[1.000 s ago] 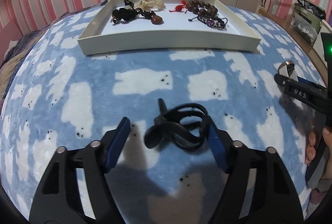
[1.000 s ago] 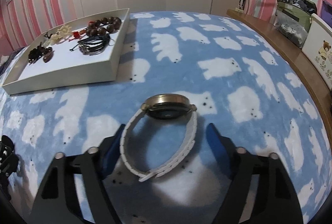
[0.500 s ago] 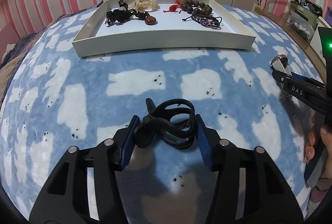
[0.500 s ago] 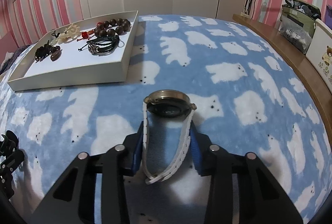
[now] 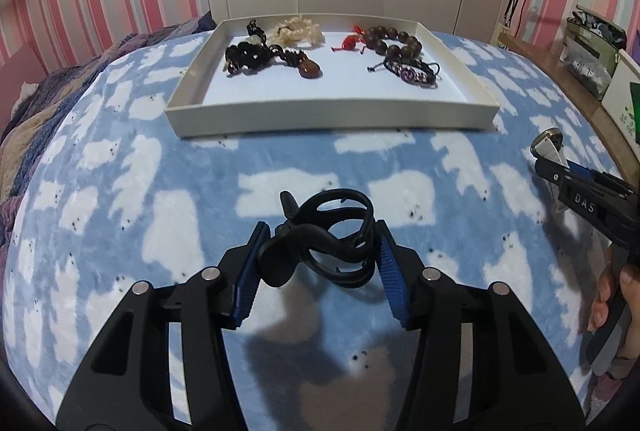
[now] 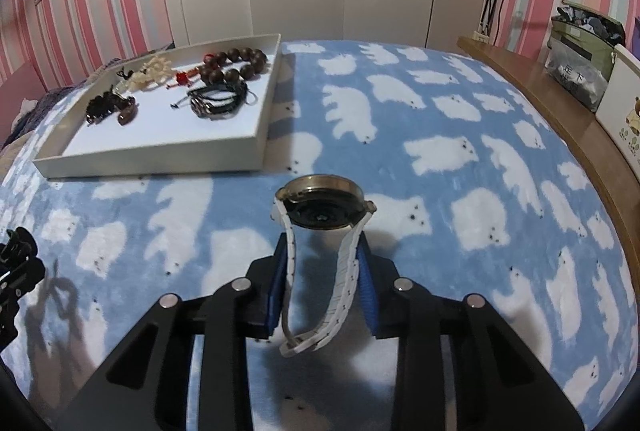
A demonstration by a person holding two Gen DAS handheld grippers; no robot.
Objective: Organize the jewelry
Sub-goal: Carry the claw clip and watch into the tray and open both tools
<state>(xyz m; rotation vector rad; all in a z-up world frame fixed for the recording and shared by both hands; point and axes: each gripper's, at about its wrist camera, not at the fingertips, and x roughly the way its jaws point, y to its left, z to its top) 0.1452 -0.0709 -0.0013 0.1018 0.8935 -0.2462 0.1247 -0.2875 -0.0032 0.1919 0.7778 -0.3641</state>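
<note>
On the bed, the black hair clip [image 5: 324, 237] is clamped by the left hand-held gripper [image 5: 320, 263]. The white-strapped watch [image 6: 320, 251] is pinched by the right hand-held gripper [image 6: 322, 291], its jaws having just closed. Both can be carried to the tray [image 5: 332, 111].

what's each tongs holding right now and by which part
Left tongs: black hair clip, pinched across its sides. Right tongs, jaws just closing: white-strapped watch, squeezed by both halves of its strap.

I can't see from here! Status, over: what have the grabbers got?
Left gripper: jaws just closed on black band. Right gripper: jaws just closed on white watch. Both held above blanket. Way to tray looks clear.
</note>
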